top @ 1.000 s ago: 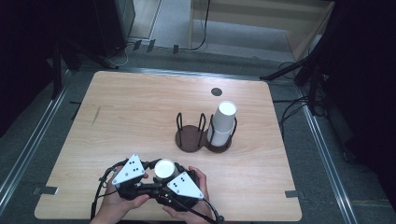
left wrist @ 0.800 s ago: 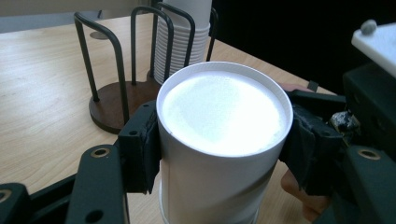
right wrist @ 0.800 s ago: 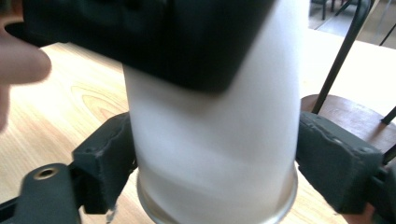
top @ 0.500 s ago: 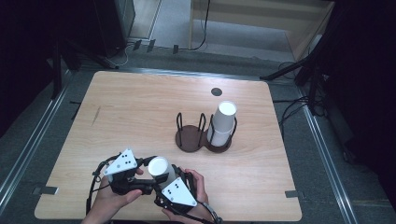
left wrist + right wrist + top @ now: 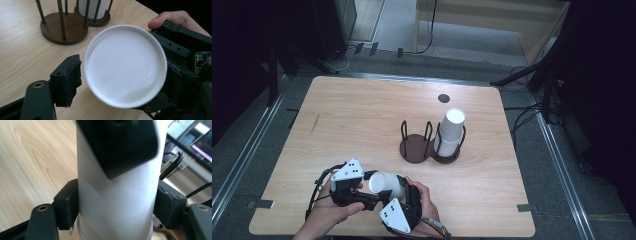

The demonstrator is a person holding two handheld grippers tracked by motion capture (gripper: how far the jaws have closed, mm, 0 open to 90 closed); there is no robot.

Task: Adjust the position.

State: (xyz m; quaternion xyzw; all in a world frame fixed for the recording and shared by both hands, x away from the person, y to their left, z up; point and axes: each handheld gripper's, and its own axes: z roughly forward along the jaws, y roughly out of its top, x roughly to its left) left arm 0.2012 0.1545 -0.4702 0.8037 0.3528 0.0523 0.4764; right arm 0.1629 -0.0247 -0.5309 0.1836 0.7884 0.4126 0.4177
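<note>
White paper cup (image 5: 384, 183) lies sideways above the near edge of the wooden table (image 5: 362, 120), clamped across its wall by the right gripper (image 5: 115, 205), jaws pressed on both sides. Left gripper (image 5: 120, 82) faces the cup's flat base, one pad just beside its rim, jaws spread around it. Far right, a dark two-ring holder (image 5: 414, 149) carries a stack of cups (image 5: 450, 131).

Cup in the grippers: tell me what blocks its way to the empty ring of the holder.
Nothing visible does. The cup is in the right gripper, and only bare table lies between it and the holder's empty ring.
</note>
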